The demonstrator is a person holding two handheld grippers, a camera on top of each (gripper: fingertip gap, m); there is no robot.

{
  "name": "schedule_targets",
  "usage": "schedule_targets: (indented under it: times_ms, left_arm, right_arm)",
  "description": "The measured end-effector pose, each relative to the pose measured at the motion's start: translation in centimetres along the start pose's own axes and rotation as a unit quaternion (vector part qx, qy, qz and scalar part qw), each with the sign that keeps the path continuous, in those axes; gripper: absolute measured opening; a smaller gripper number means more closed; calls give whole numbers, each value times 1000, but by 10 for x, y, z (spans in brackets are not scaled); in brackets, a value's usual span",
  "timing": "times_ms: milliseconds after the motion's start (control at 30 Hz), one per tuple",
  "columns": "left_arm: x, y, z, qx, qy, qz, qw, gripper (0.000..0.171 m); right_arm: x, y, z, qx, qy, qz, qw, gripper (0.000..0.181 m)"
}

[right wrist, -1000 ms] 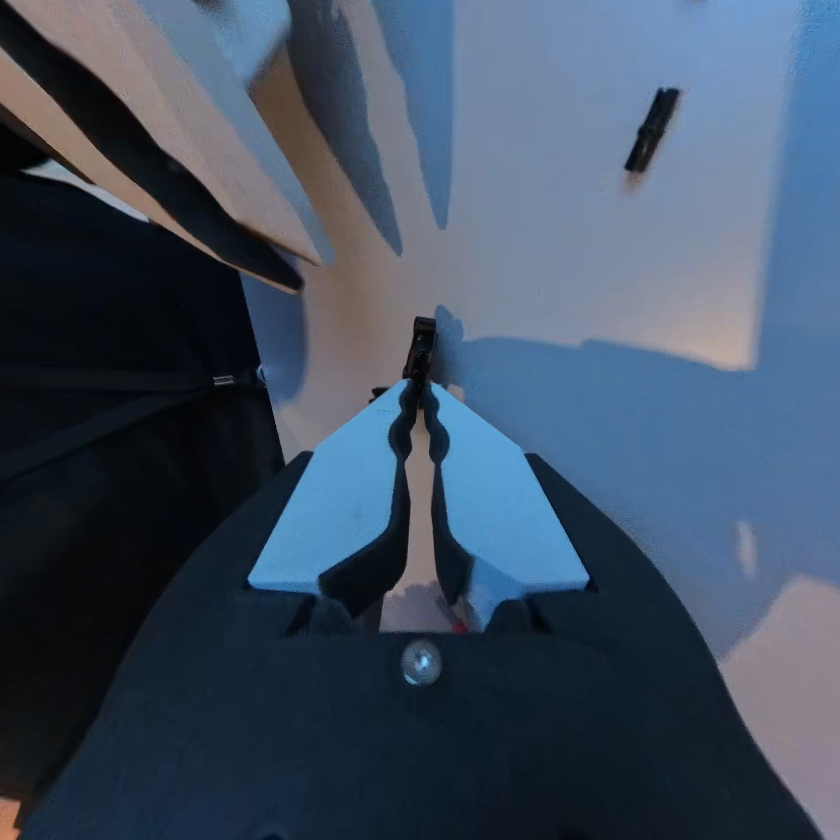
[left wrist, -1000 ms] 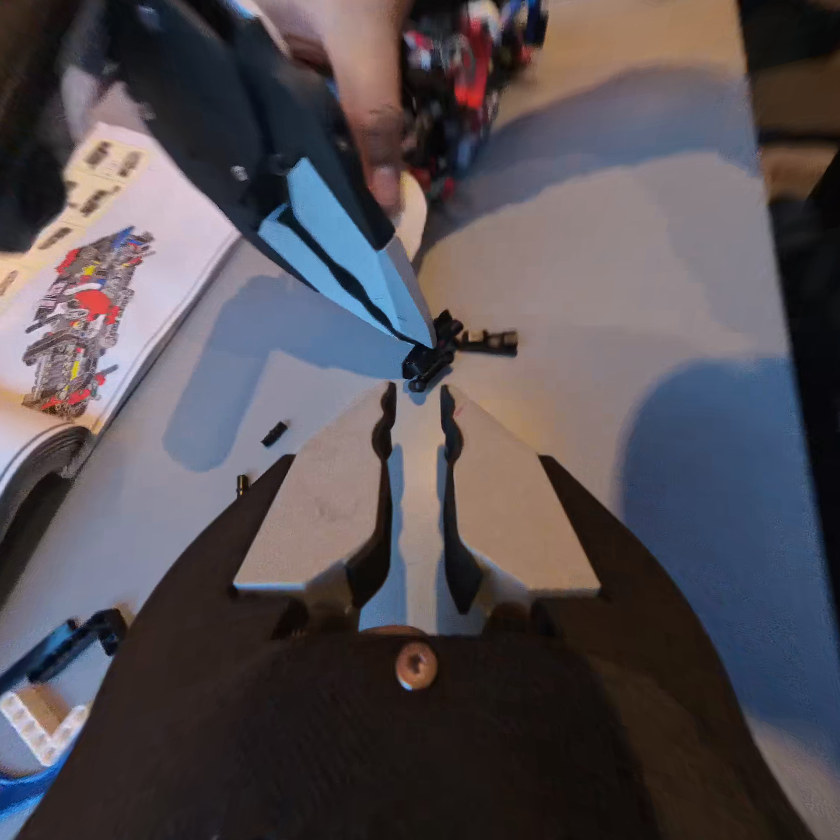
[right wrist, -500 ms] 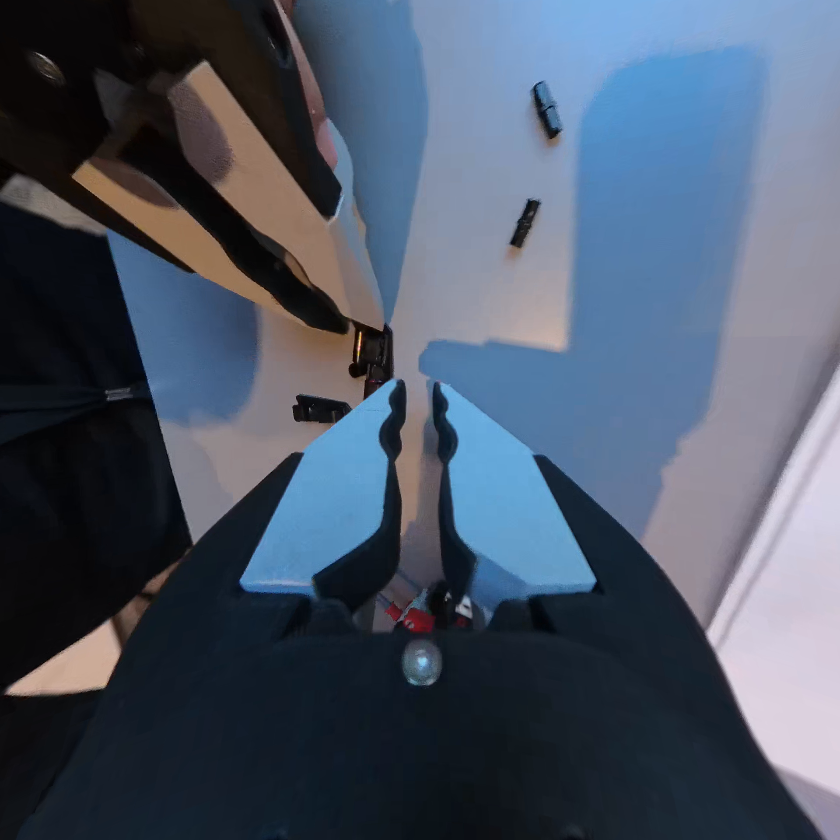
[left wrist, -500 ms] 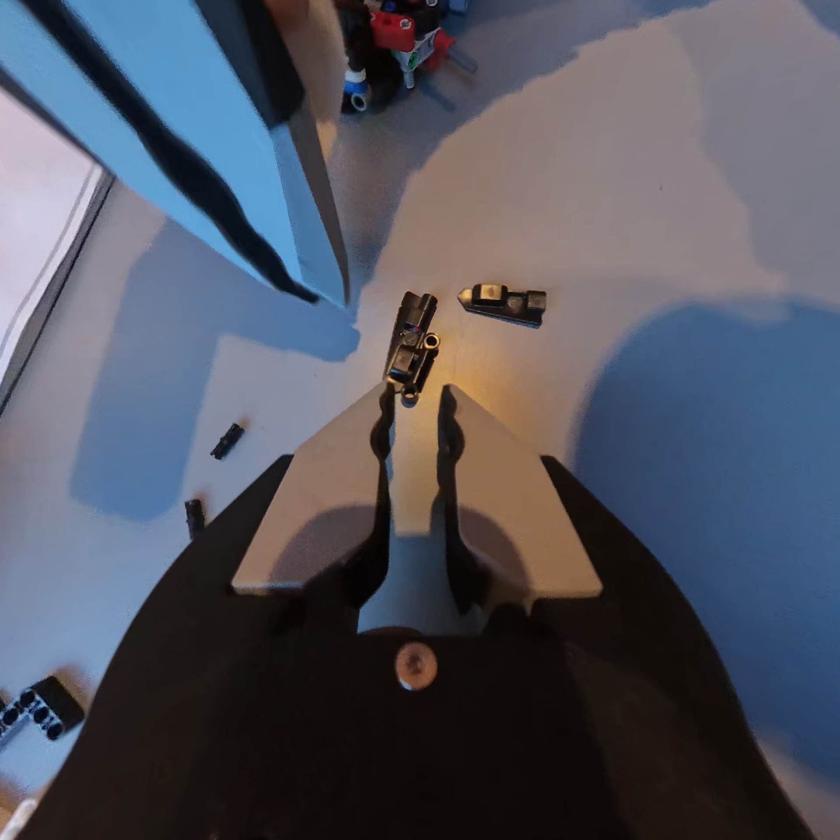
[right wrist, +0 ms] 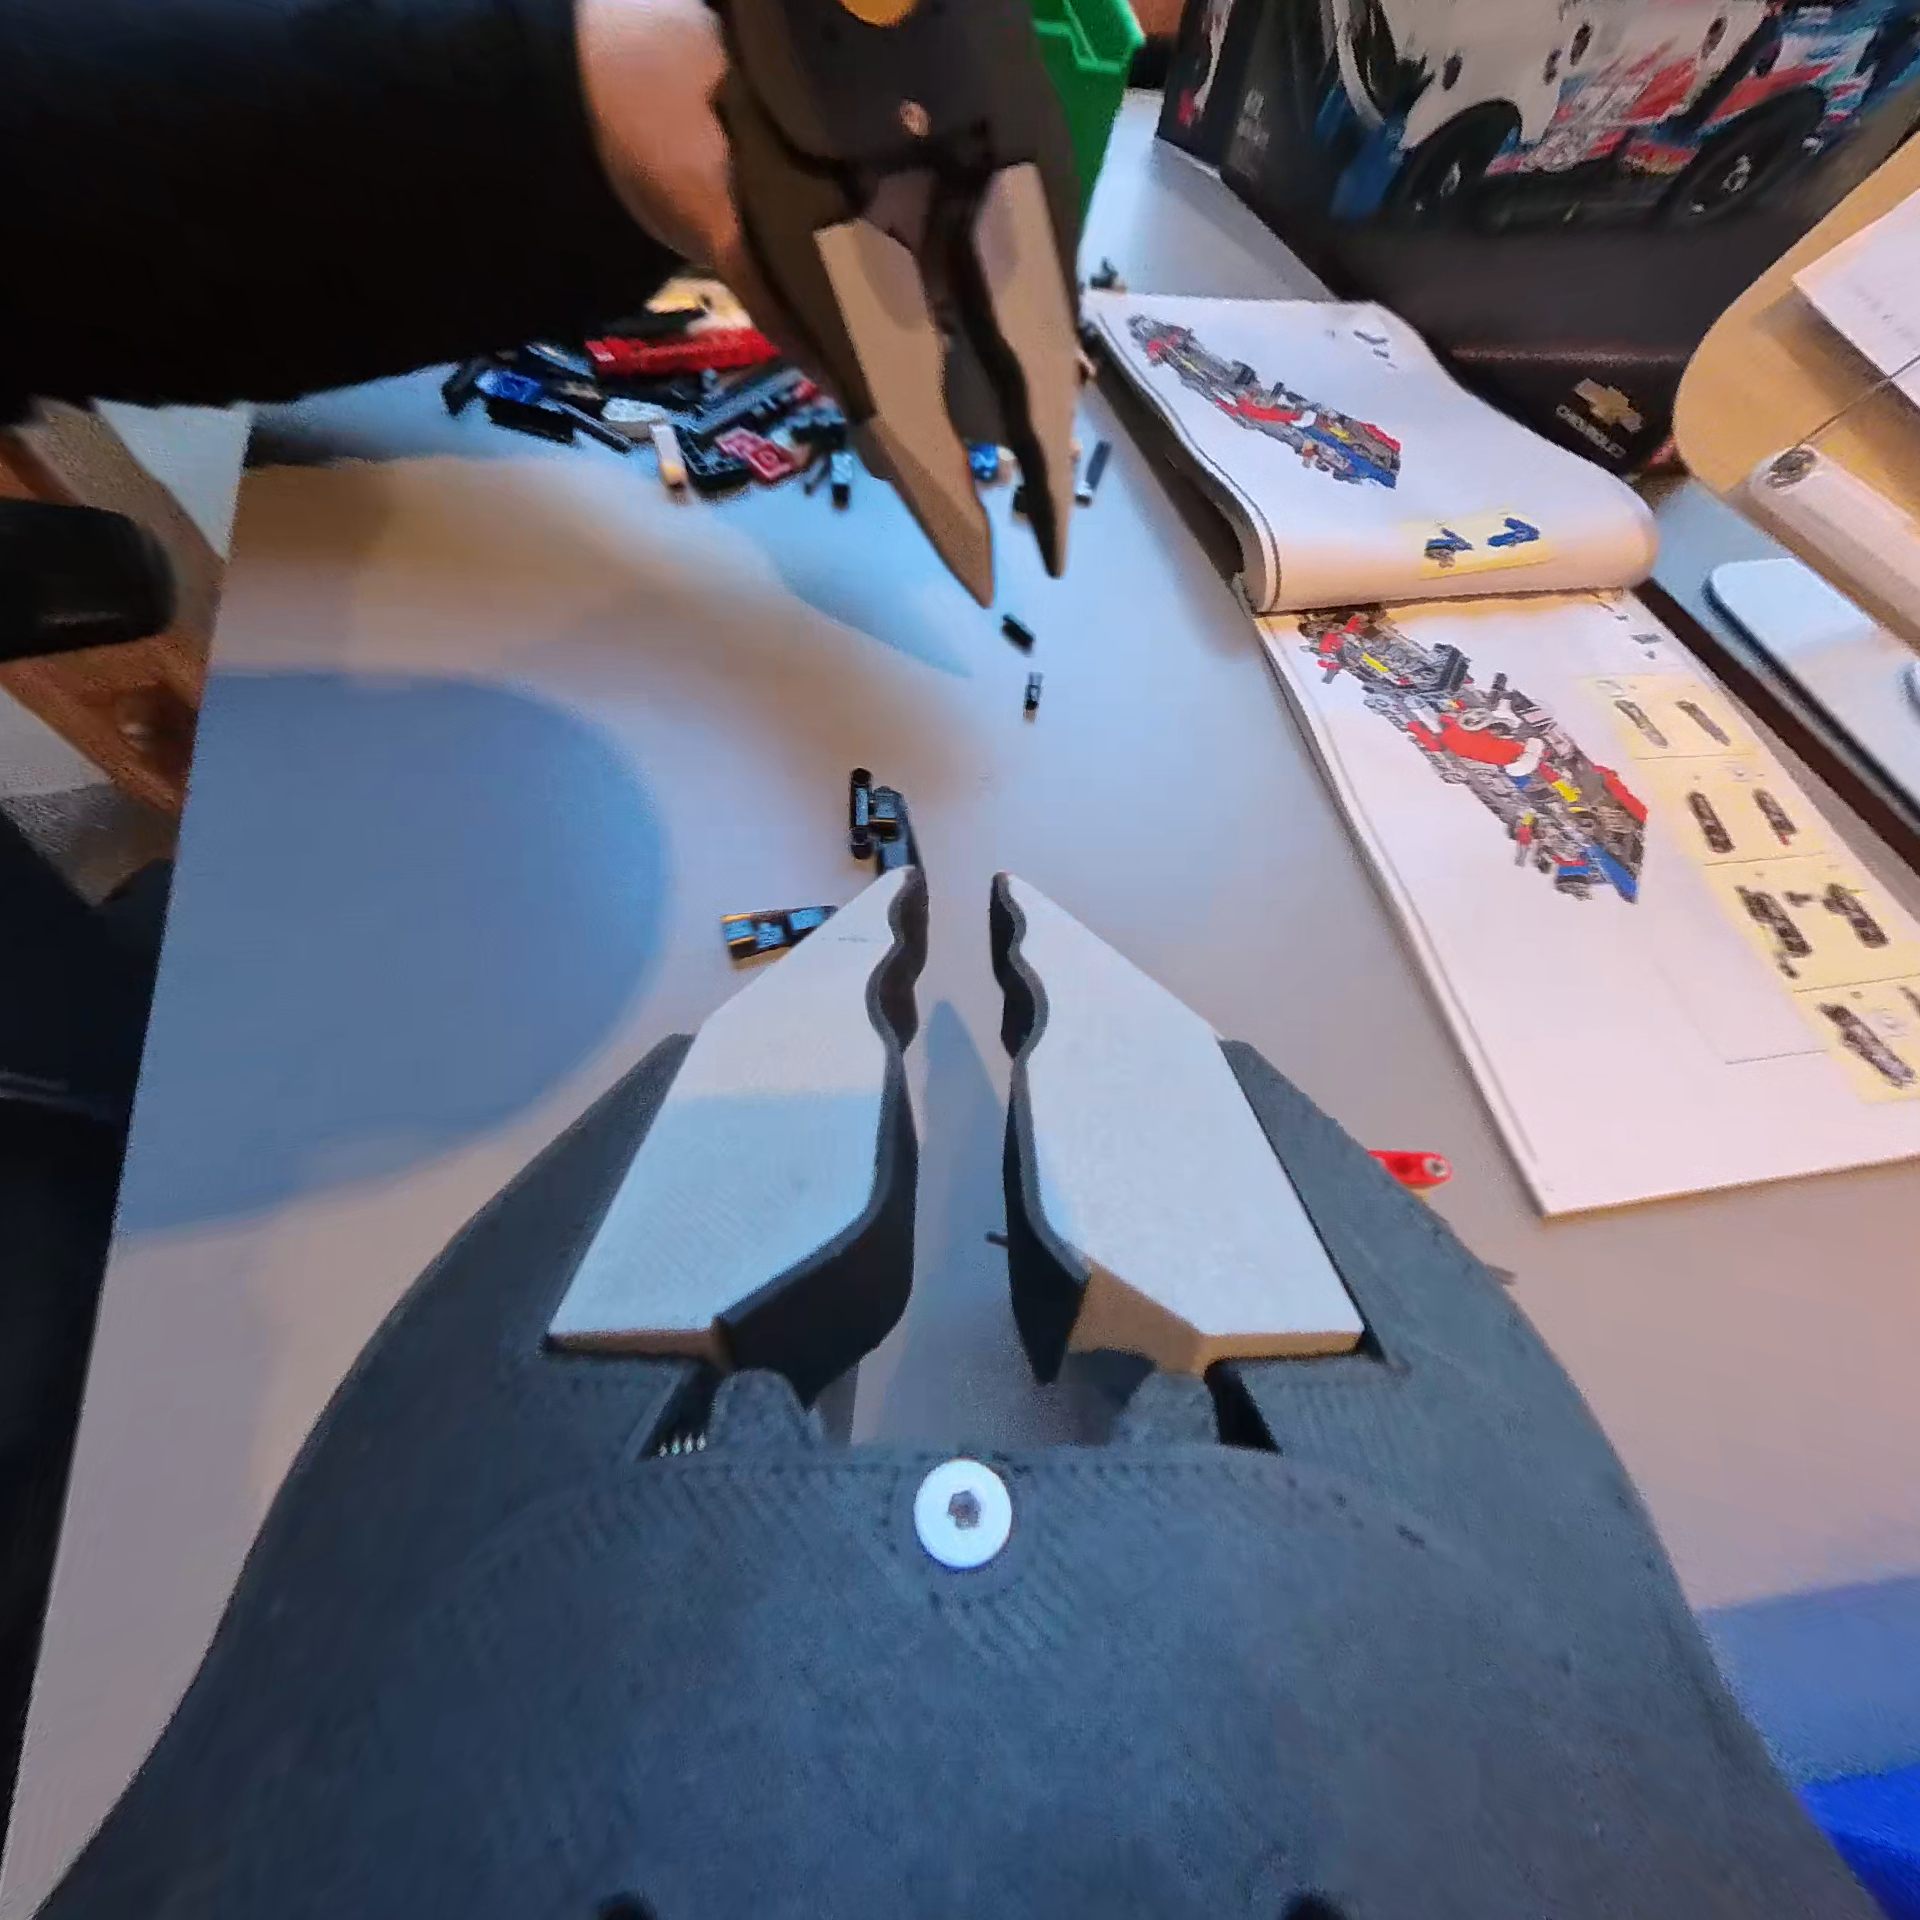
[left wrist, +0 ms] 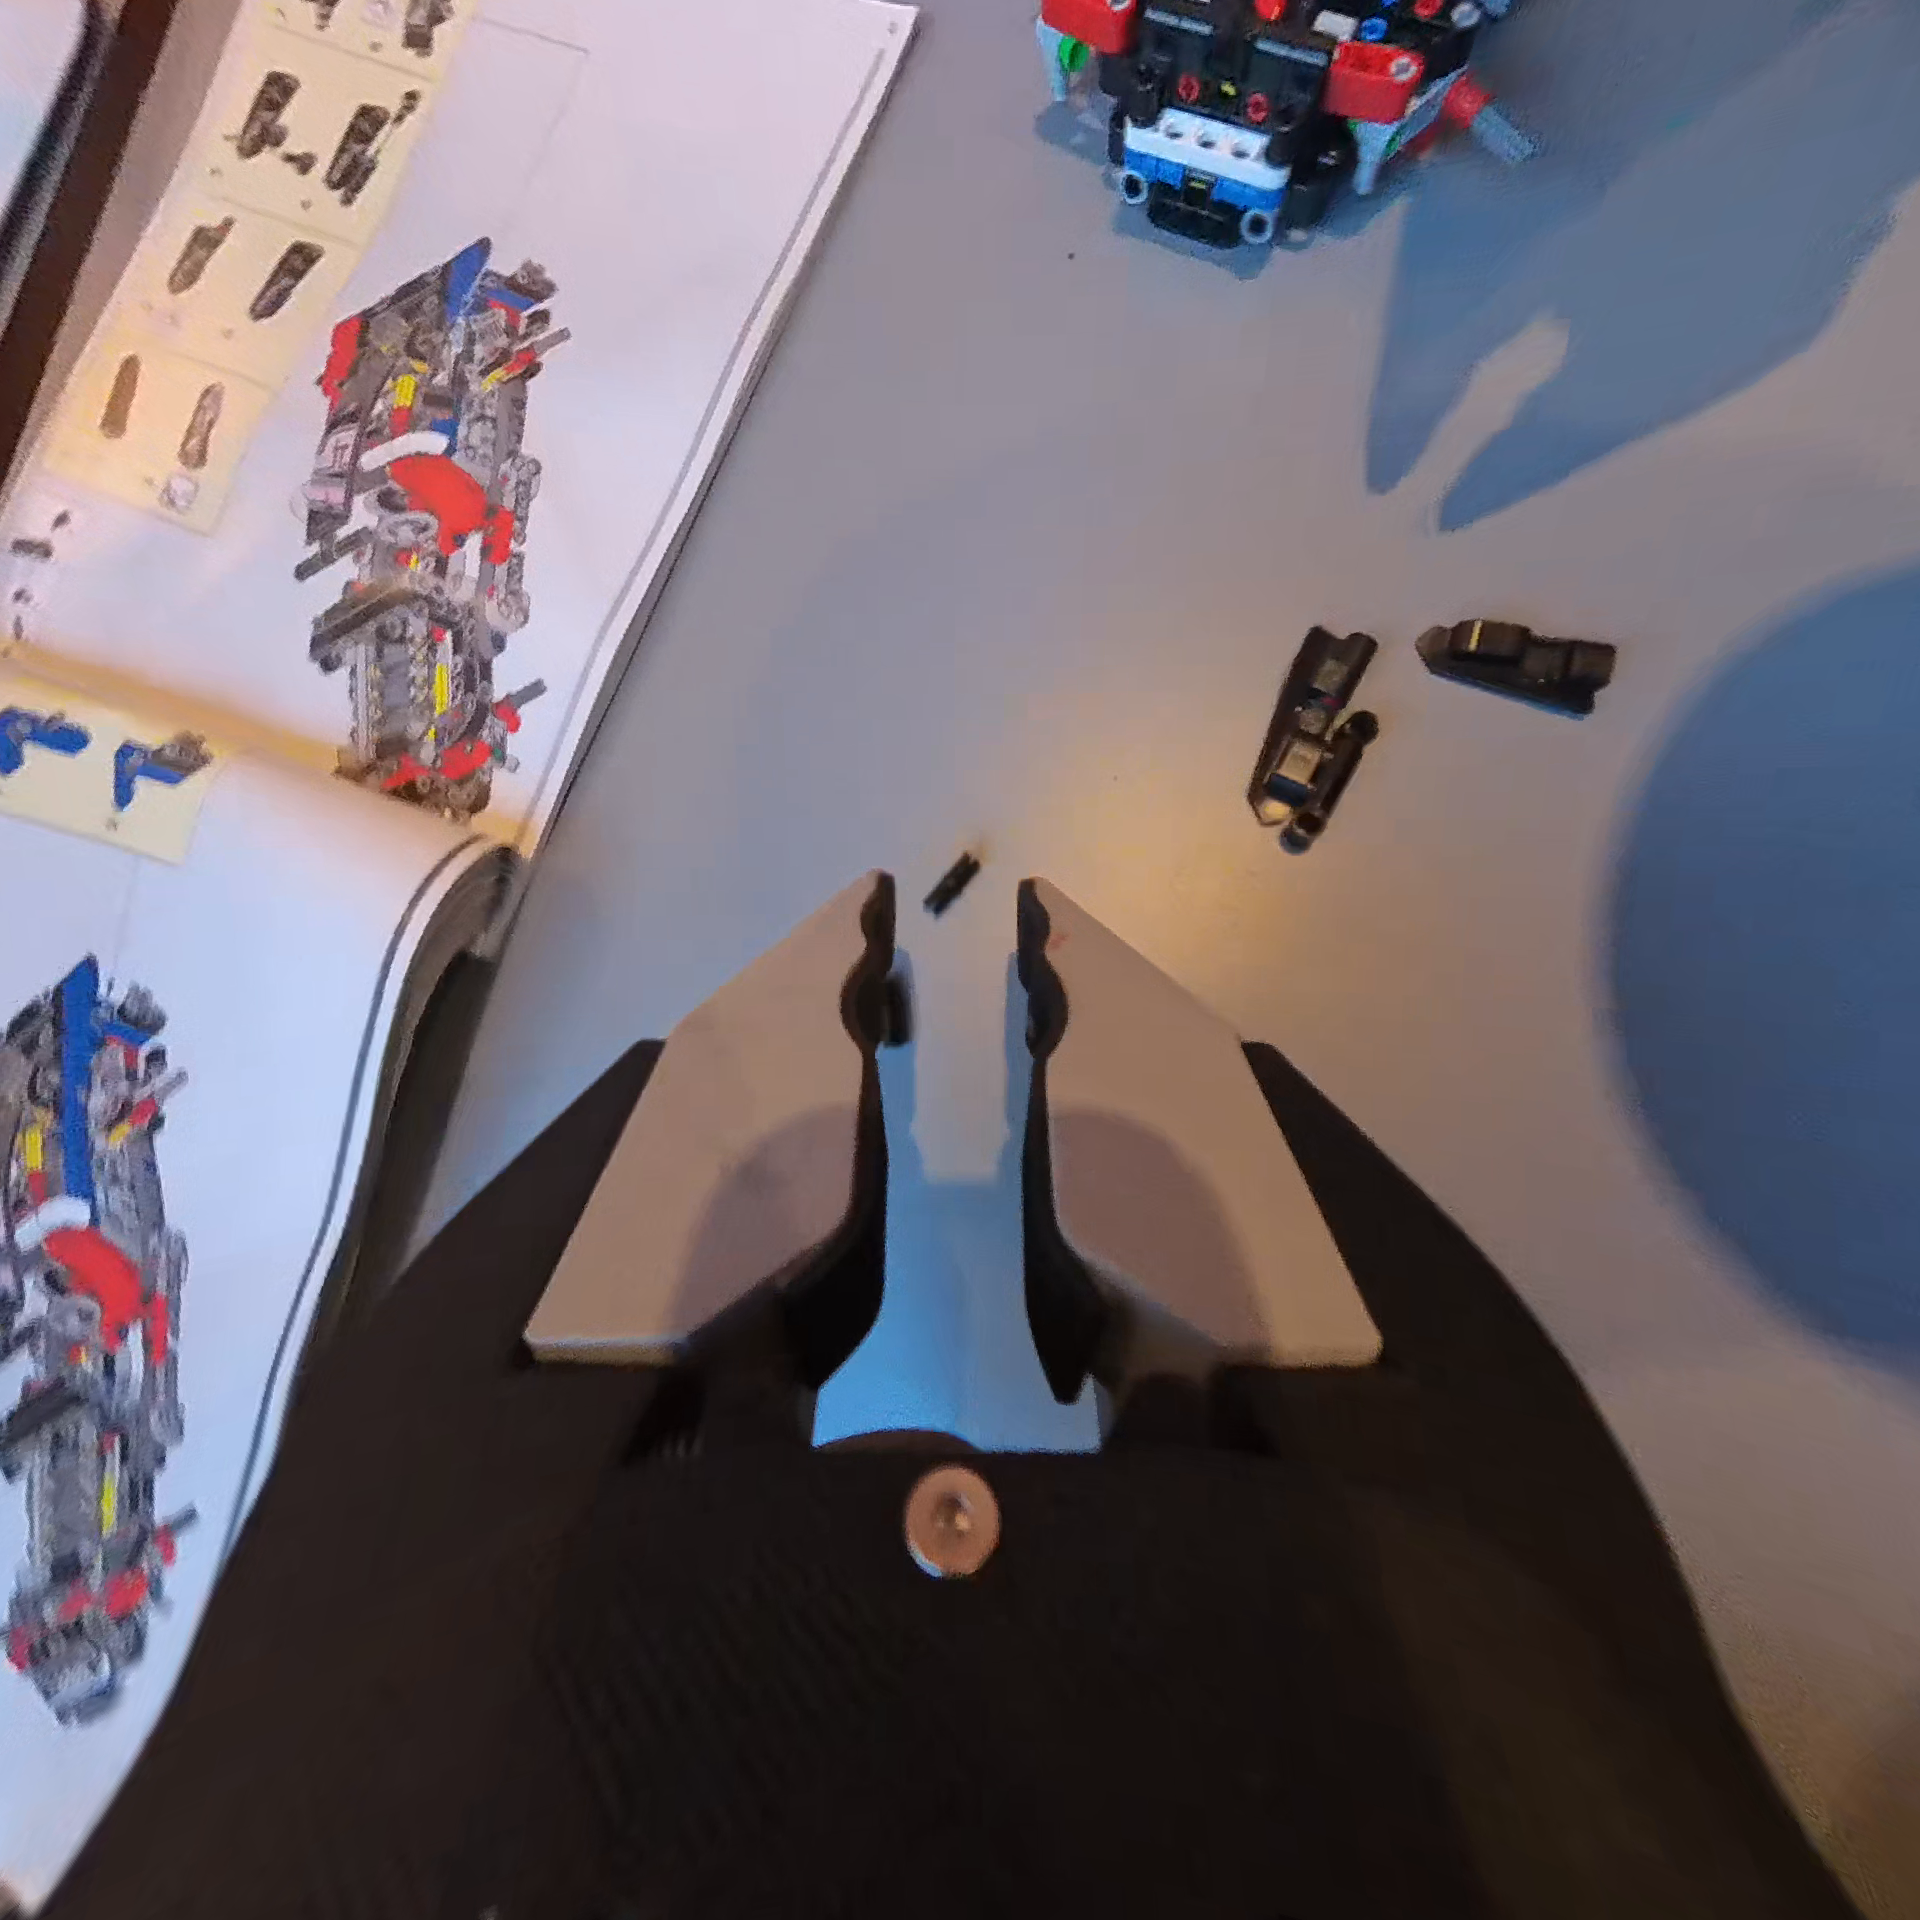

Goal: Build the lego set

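Both grippers empty over the table, small black pieces between them.

Left gripper (left wrist: 949, 896) hangs parted, a tiny black pin (left wrist: 953, 883) at its 12 o'clock; the black sub-assembly (left wrist: 1311, 736) lies at 2 o'clock. Right gripper (right wrist: 958, 891) is parted, holding nothing. The pin looks light, stiff and slippery: pinch its middle, across the shaft.

The right gripper (right wrist: 956, 894), jaws parted and empty, points at a black lego assembly (right wrist: 881, 821) on the grey table (right wrist: 1143, 831), the left gripper (right wrist: 1013, 582) hovering over two black pins (right wrist: 1023, 660) beyond
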State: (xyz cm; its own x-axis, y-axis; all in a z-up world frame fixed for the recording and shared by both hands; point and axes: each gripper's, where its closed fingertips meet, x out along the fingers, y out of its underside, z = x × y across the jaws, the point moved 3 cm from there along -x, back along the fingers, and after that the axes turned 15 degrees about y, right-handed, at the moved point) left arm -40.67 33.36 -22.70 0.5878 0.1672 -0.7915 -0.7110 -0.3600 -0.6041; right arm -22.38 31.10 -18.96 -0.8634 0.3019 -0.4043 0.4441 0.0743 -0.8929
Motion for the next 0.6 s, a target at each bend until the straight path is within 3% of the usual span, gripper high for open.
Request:
schedule_targets:
  times_ms: [67,200,367,600]
  left_arm:
    - [9,0,-1,26,40,23,999,27]
    - [18,9,7,37,53,70,995,31]
    - [18,11,9,35,24,65,997,28]
    - [18,7,13,24,-10,34,999,32]
  right_arm:
    - [-5,6,7,7,-17,-14,1000,8]
    - [-11,18,12,-14,-28,-14,999,7]
    - [-24,15,26,15,-77,-88,993,10]
    - [-17,25,25,14,-79,-90,993,32]
